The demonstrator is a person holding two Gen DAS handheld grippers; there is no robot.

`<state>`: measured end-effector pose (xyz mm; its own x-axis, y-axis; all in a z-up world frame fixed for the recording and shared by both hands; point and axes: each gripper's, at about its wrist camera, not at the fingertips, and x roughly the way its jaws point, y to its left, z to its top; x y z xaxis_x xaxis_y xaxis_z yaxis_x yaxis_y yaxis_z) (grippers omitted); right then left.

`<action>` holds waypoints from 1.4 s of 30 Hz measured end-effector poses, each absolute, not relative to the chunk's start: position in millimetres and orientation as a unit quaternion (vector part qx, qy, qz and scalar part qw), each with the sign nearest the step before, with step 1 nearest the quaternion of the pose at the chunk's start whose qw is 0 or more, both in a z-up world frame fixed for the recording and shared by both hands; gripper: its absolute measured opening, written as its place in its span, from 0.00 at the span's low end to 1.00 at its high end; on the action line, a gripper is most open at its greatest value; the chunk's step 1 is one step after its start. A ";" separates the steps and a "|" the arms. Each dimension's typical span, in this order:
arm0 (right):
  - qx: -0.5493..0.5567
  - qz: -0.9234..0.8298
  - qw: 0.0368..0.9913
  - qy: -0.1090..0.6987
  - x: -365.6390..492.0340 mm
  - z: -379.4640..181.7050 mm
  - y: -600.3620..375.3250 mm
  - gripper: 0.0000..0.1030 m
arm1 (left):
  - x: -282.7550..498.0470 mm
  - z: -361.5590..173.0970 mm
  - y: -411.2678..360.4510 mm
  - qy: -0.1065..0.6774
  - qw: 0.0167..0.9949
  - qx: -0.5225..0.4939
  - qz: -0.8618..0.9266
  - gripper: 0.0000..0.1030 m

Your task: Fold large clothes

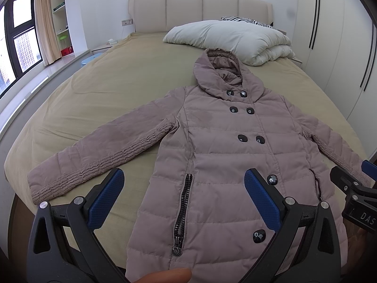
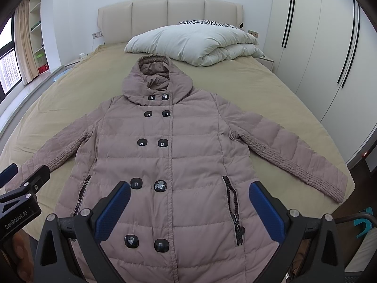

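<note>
Beneath both wide-open tongs, left and right, lies the coat flat.

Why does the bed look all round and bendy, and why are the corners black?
Left wrist view: the fisheye lens curves the bed and window frame, with dark corners. Right wrist view: the wardrobe doors bow too; the coat stays sharp in soft, even light.
</note>
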<state>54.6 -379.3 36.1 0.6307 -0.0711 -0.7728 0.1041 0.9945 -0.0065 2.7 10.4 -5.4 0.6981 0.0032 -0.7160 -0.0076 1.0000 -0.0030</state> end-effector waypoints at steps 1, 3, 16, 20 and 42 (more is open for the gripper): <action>0.019 -0.049 0.903 0.427 54.7 36.0 -379.3 1.00 | 2.6 -5.5 10.9 0.389 0.921 -0.003 0.003 1.00; 0.019 -0.049 0.903 0.427 54.6 35.8 -379.2 1.00 | 2.6 -5.6 10.8 0.388 0.921 -0.003 0.003 1.00; 0.019 -0.049 0.902 0.428 57.2 36.8 -380.4 1.00 | 1.6 -7.0 13.8 0.388 0.922 -0.007 0.001 1.00; 0.026 -0.047 0.904 0.425 61.7 41.9 -386.0 1.00 | 5.3 -12.0 13.9 0.397 0.917 -0.020 -0.011 1.00; 0.601 -0.243 0.710 0.275 -9.8 -169.3 -782.3 0.76 | 109.9 -74.6 5.1 0.455 0.874 -0.132 -0.104 1.00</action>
